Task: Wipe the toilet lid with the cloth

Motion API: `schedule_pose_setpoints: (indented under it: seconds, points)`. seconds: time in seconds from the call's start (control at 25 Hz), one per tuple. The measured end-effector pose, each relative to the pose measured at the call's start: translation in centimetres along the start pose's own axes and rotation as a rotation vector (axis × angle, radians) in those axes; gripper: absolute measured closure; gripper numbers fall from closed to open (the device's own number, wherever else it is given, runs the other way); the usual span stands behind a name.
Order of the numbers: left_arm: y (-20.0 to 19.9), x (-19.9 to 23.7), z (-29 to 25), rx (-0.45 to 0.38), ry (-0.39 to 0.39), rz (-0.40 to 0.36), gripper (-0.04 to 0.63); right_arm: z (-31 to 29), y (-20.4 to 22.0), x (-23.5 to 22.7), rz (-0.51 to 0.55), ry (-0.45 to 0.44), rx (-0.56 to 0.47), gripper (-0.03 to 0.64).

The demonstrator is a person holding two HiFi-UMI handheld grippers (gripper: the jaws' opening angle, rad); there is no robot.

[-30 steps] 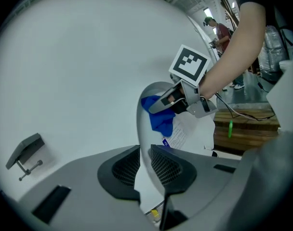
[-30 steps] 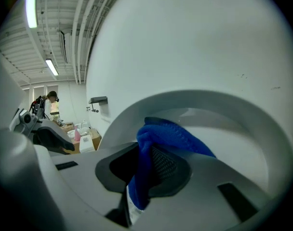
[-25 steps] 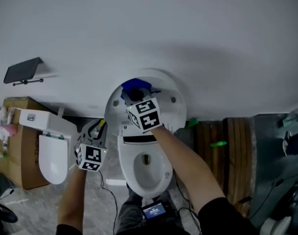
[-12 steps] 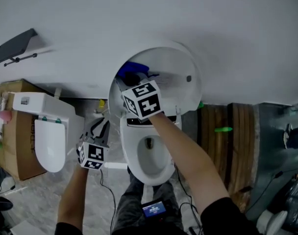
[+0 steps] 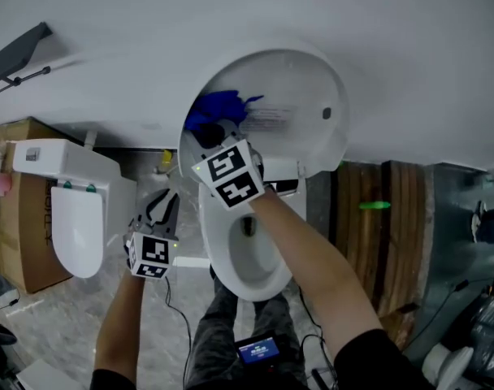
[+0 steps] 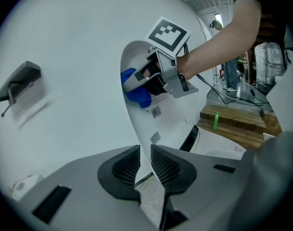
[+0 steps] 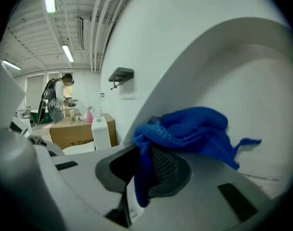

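The white toilet lid (image 5: 292, 96) stands raised against the wall. A blue cloth (image 5: 218, 108) lies against its inner face near the left edge. My right gripper (image 5: 212, 134) is shut on the cloth and presses it to the lid. In the right gripper view the cloth (image 7: 194, 126) hangs down between the pads (image 7: 161, 165) and spreads onto the lid (image 7: 252, 76). My left gripper (image 5: 162, 205) hangs left of the bowl (image 5: 249, 258), touching nothing. Its jaws (image 6: 145, 150) stand only a narrow slit apart with nothing between them, and it looks up at the cloth (image 6: 137, 93).
A second white toilet (image 5: 76, 218) sits by a cardboard box (image 5: 19, 218) at the left. A wooden pallet (image 5: 377, 234) with a green object (image 5: 375, 205) lies to the right. A black shelf (image 5: 19, 51) is fixed to the wall. Cables run across the floor.
My right gripper has slid the cloth down the lid toward its left edge. The left gripper has sunk lower beside the bowl. Neither gripper's jaws have changed.
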State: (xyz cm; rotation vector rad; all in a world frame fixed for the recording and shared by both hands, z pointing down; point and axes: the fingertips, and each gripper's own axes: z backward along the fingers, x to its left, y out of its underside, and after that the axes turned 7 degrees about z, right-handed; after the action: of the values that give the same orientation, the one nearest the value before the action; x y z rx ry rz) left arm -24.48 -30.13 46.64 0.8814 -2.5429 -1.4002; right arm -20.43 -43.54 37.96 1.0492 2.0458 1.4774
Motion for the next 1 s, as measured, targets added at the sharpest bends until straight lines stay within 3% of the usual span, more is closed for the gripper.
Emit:
schedule_pose_setpoints:
  seconds: [0.56, 1.0]
  points:
    - [1.1, -0.9, -2.2, -0.091, -0.012, 0.005, 0.526, -4.2, 8.5, 2.5, -0.005, -0.047, 0.016, 0.560]
    - [4.5, -3.3, -4.6, -0.069, 0.021, 0.036, 0.526, -5.9, 14.5, 4.6, 0.016, -0.093, 0.093, 0.560]
